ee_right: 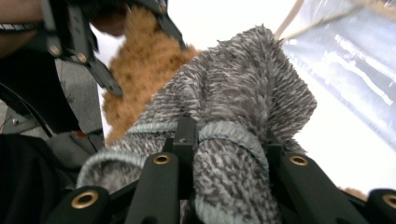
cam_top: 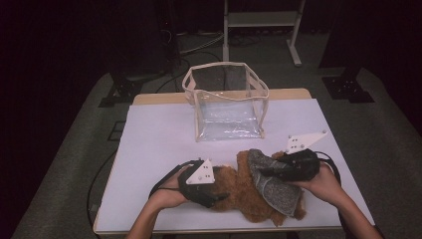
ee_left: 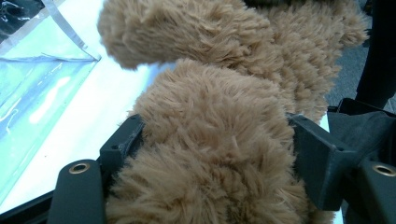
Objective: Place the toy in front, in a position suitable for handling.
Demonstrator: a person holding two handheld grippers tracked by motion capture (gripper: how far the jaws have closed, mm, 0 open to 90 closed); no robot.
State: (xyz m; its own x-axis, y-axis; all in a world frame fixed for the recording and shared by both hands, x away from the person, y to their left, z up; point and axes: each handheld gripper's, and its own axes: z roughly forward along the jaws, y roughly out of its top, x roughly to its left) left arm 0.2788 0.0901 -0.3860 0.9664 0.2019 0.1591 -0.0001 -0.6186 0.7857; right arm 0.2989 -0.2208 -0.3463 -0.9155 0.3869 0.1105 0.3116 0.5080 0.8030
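Table (cam_top: 149,149) takes the centre of the high view, white top, person's forearms coming in from the bottom edge.

Clear bag (cam_top: 226,102) stands upright at upper centre of that frame, mouth open upward, well apart from both hands.

Brown plush toy (cam_top: 244,191) lies at lower centre, near the front edge of the table. Grey knit garment (cam_top: 271,181) sits over its right part, looks half on.

Left gripper (cam_top: 211,196), lower left of centre: jaws clamped around a fluffy limb or body section of the plush toy, fur bulging between the pads in the left gripper view (ee_left: 215,154).

Right gripper (cam_top: 276,172), lower right of centre: jaws pinch a fold of the grey knit garment at its ribbed hem, plain in the right gripper view (ee_right: 229,140).

Step in hand, by my read: 1 hand pins the toy, the other works the knit piece along it. Dressing or undressing, can't tell.

Next move likely needs the left grasp kept firm as anchor while the right draws the hem along the toy's body, low and steady so the knit doesn't snag in the fur. Bag looks like the later destination, 2 hands needed there.
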